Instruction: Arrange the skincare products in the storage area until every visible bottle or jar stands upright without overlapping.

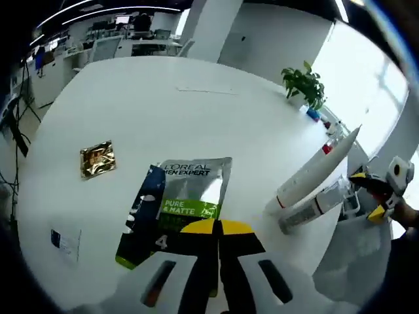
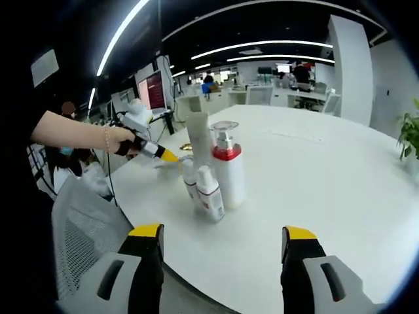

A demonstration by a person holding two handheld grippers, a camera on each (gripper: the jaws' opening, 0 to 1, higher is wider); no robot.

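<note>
The left gripper (image 1: 216,229) is pinched on the L'Oréal pouch (image 1: 180,206), lying flat on the white table (image 1: 196,111). Beside the pump bottle (image 2: 228,167), smaller bottles (image 2: 209,193) stand upright. The right gripper (image 2: 222,245) hangs apart, empty. Next, I'd judge, the pouch needs standing up near that bottle.

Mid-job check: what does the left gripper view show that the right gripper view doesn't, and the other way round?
Left gripper view: the left gripper, jaws apparently shut on a L'Oreal pouch, plus a gold sachet and a small label.
Right gripper view: the right gripper with jaws open, a mesh chair, and the person's hand holding the left gripper.
Both: the white table, the bottle cluster, the potted plant.
</note>
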